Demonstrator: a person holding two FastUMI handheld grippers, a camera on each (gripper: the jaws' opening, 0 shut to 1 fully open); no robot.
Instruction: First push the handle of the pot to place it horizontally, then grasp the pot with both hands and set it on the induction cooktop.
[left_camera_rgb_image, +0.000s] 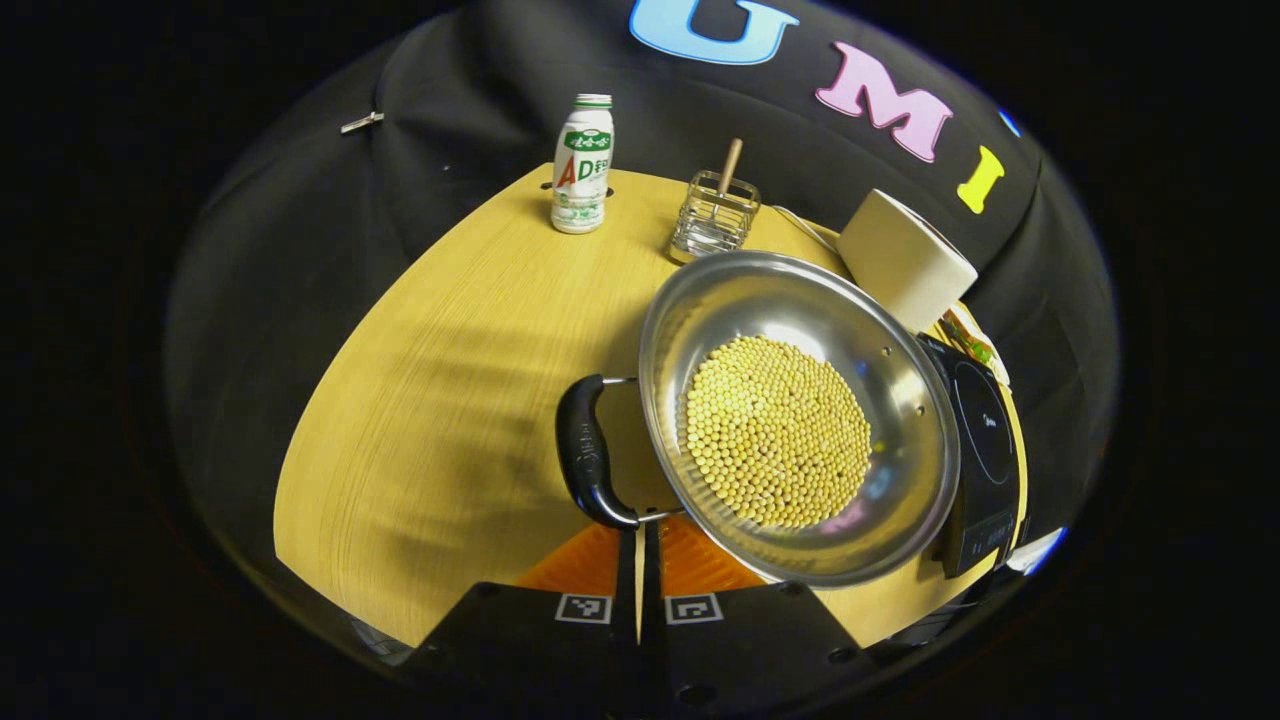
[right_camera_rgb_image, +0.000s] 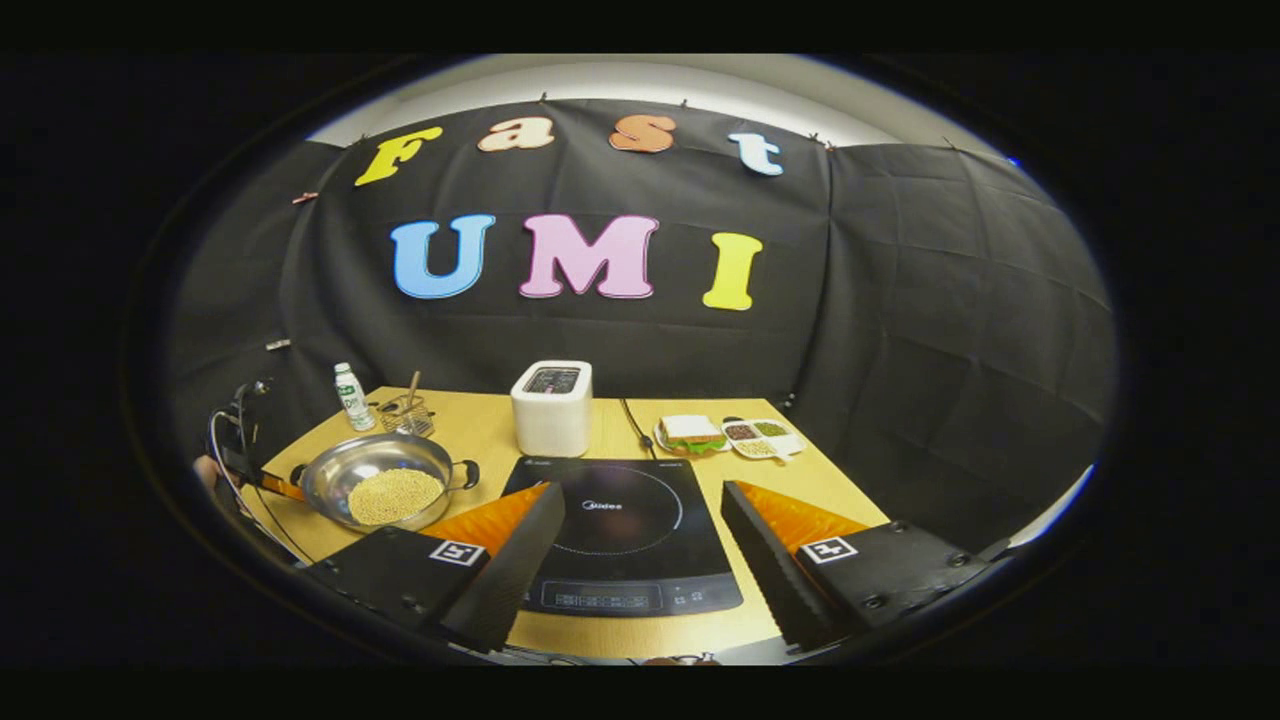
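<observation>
Now my left tool, fingers nearly together and empty, sits just short of the pot's near handle. Bean-laden steel: I judge it heavy, slick; take both handles. Pot rests beside the cooktop; my right tool gapes empty over it.

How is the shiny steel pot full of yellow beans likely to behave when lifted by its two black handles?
The shiny steel pot likely feels heavy: yellow beans cover its bottom. Tilting it would probably send the loose beans sliding. Its rigid black handle should give a firm grip.
</observation>
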